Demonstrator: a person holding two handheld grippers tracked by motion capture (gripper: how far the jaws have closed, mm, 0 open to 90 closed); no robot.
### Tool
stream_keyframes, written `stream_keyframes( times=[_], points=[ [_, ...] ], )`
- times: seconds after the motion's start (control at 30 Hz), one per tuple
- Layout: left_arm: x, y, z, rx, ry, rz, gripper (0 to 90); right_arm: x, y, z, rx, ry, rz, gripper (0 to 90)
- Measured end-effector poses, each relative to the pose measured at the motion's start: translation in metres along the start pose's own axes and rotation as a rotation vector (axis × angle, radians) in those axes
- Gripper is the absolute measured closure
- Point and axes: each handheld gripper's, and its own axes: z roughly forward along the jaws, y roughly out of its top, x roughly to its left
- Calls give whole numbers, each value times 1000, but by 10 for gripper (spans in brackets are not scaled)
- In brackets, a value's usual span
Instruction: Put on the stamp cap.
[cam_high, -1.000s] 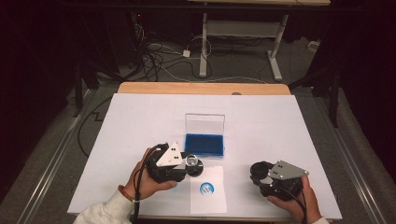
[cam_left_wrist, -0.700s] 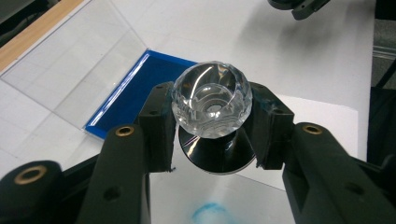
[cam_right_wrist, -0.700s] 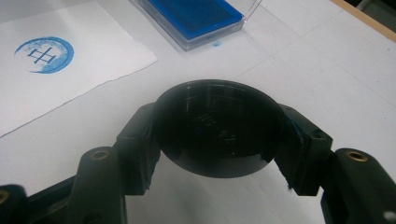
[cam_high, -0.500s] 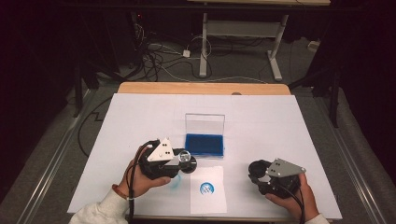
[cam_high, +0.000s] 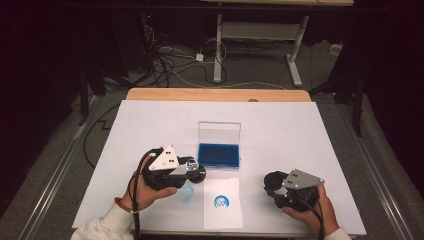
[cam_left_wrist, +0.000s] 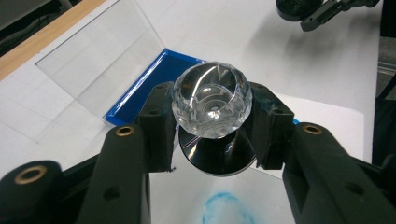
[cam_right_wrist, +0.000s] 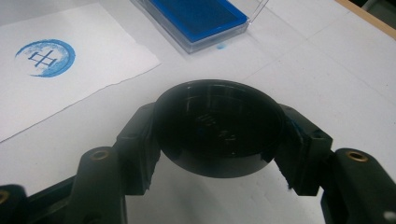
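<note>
On the white table cover (cam_high: 300, 130), toward six o'clock, a slip of paper (cam_high: 222, 215) carries a round blue stamp print (cam_high: 221, 202). Just above it, at about twelve o'clock from the slip, sits an ink pad (cam_high: 218, 155) with a blue bed and its clear lid (cam_high: 219, 133) standing upright at the far edge.

At nine o'clock from the slip, the left gripper (cam_high: 196, 171) is held low over the table, its jaws clamped on a stamp (cam_left_wrist: 212, 105) with a faceted clear knob and a black flared base. From the left gripper view the knob sits between the two black pads, which press on the stamp from both sides, and the base hangs just above the paper's edge. A faint blue smear (cam_left_wrist: 229, 207) lies on the table beneath it.

At three o'clock from the slip, well apart from the stamp, the right gripper (cam_high: 274, 182) rests near the table's front edge. Its jaws are closed on a round black cap (cam_right_wrist: 218, 133), hollow side facing the camera in the right gripper view, with the print at ten o'clock and the ink pad at twelve.
</note>
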Motion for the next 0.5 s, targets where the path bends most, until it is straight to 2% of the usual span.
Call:
stream_keyframes(
  times=[0.27, 0.5],
  points=[
    [4, -3, -1, 5, 14, -10, 549, 0, 0, 3, 0, 9, -6, 385],
    [4, 1, 1, 0, 17, -6, 549, 2, 0, 4, -1, 19, -8, 385]
  ],
)
